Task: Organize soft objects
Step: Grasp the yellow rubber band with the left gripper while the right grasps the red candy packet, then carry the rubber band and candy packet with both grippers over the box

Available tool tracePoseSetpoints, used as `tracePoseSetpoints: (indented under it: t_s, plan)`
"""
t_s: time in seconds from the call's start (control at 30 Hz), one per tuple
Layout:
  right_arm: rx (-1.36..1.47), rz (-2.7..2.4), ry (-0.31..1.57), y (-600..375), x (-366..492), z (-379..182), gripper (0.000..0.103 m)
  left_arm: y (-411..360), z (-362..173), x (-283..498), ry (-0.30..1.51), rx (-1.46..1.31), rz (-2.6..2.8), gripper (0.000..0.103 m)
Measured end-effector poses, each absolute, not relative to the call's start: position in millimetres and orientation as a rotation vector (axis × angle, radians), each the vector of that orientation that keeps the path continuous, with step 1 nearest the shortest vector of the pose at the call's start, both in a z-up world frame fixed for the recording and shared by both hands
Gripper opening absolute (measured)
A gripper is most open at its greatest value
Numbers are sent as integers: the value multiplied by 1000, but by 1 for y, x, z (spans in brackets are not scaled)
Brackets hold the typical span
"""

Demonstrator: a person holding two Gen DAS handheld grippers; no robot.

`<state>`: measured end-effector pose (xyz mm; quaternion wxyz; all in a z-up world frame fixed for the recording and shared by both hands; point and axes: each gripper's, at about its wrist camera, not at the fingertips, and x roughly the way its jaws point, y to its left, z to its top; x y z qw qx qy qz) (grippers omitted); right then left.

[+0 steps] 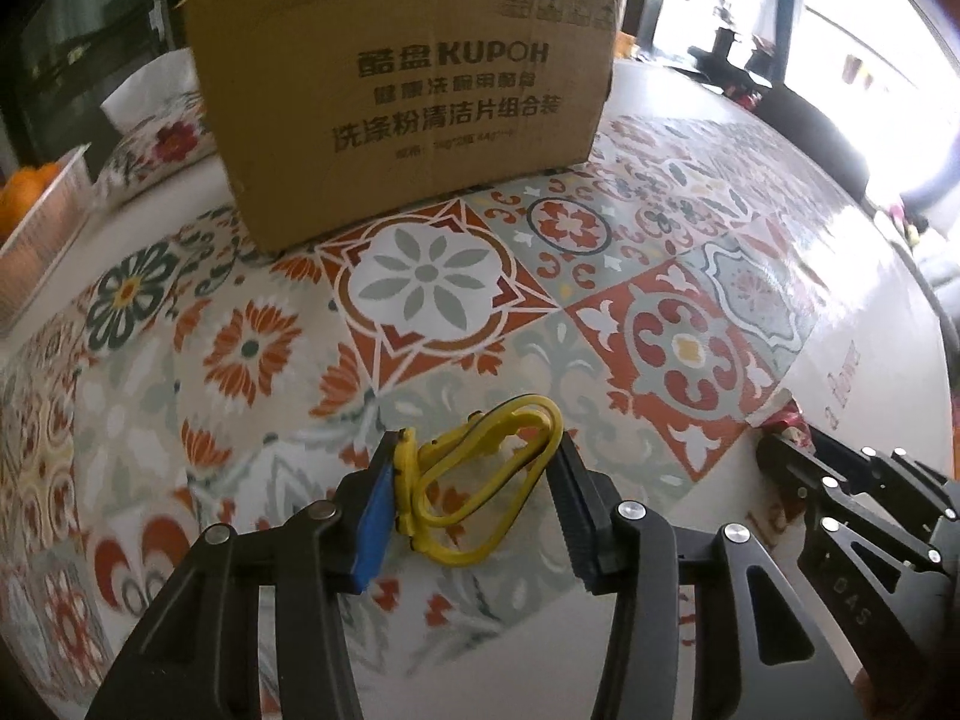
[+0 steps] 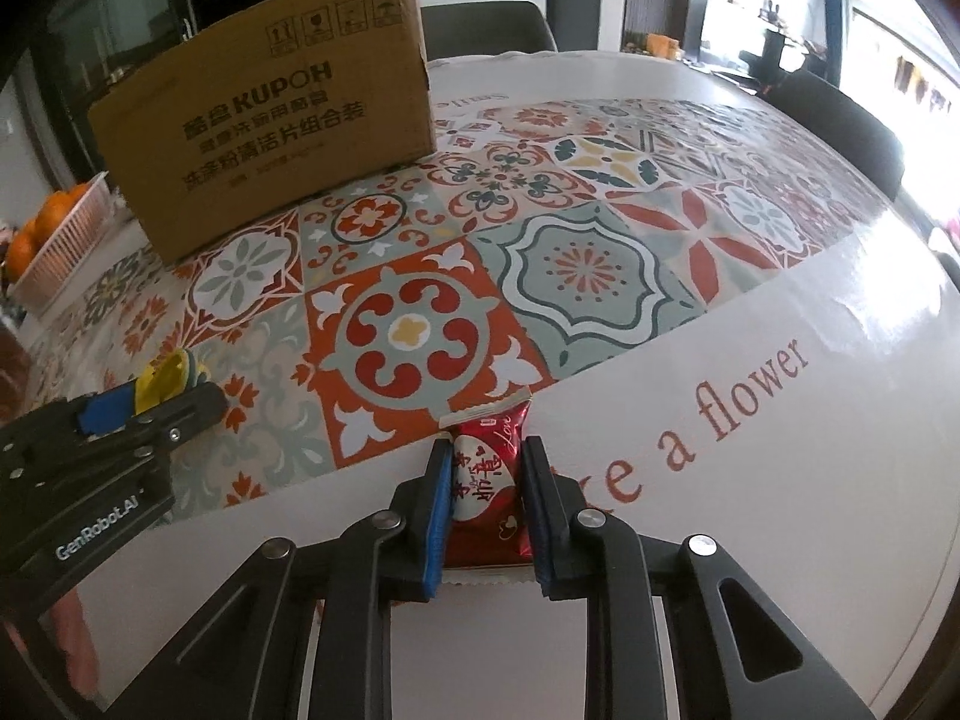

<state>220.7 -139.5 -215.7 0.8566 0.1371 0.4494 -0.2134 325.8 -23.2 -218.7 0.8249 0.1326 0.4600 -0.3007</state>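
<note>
A yellow rubbery loop toy (image 1: 414, 471) sits on the patterned tablecloth between the pads of my left gripper (image 1: 477, 450), which is shut on it. The right wrist view shows that toy (image 2: 168, 375) at the tip of the left gripper (image 2: 150, 402). A red-and-white snack packet (image 2: 486, 480) lies on the white border of the cloth, and my right gripper (image 2: 487, 447) is shut on it, both pads pressing its sides. In the left wrist view the right gripper (image 1: 774, 450) is at the lower right with a bit of the red packet (image 1: 786, 417) at its tip.
A brown cardboard box (image 1: 408, 108) (image 2: 270, 138) stands on the table beyond both grippers, its top hidden from view. A basket of oranges (image 2: 60, 240) (image 1: 36, 222) is at the left edge. Dark chairs (image 2: 486, 24) stand along the far side.
</note>
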Motion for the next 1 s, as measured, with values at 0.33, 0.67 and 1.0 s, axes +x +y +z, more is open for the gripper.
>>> tracePoseSetpoints:
  t_s: [0.33, 0.67, 1.0]
  plan:
    - [216, -312, 905, -141, 209, -188, 24, -11, -198, 295, 973, 204, -549, 47]
    - [160, -193, 845, -142, 203, -145, 24, -2, -159, 274, 958, 95, -444, 47]
    - [129, -122, 768, -152, 203, -104, 24, 0, -121, 258, 922, 32, -368, 47]
